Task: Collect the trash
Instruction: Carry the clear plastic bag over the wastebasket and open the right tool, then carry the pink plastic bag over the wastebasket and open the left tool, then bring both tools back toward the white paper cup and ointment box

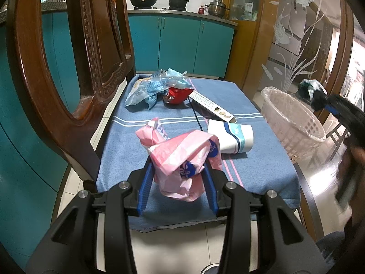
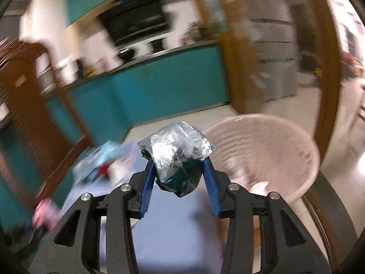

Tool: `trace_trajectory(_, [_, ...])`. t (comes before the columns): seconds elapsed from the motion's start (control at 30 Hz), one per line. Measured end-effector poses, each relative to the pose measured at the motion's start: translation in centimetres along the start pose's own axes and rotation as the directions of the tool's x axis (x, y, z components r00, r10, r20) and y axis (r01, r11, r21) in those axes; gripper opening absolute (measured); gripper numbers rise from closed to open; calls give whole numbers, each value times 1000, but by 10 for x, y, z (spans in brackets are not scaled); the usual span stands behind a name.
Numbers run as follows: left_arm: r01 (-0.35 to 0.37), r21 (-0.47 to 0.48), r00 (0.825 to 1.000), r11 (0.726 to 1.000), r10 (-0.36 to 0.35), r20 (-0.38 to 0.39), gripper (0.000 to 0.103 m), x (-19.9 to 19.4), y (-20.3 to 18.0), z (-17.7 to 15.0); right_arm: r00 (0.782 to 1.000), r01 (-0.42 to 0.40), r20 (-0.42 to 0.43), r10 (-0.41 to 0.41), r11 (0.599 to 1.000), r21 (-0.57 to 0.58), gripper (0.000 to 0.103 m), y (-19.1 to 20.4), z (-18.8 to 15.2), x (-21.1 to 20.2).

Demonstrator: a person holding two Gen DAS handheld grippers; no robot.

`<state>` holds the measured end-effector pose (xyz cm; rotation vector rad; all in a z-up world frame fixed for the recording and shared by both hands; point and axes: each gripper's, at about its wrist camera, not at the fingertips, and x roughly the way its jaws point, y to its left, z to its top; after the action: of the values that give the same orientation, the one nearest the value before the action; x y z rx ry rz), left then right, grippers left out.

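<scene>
You are clamping a pink wrapper point(image 1: 182, 159) in your left gripper point(image 1: 178, 171); your right gripper point(image 2: 178, 166) is pinching a silvery wrapper point(image 2: 175, 146) that, loosely caught, could be slipping short of the basket point(image 2: 285, 141).

No print is legible — wrappers and box blur.
</scene>
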<state>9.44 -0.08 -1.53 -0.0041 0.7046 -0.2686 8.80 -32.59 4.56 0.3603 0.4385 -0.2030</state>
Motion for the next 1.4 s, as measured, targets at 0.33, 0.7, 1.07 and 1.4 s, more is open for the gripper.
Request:
trace_trajectory(0.33, [31, 34, 999, 999, -30, -13, 42, 6, -22, 6, 988, 41, 129, -80, 959, 281, 93, -67, 0, -42])
trace_trajectory(0.7, [319, 214, 947, 923, -322, -21, 55, 61, -227, 110, 965, 61, 203, -168, 891, 449, 94, -99, -5, -71])
trace_trajectory(1.07, [162, 269, 987, 949, -155, -49, 93, 74, -202, 85, 985, -12, 165, -39, 956, 294, 94, -74, -4, -67])
trace_trajectory(1.4, [-18, -33, 999, 999, 17, -28, 100, 13, -30, 0, 995, -81, -57, 80, 997, -11, 94, 29, -42, -52])
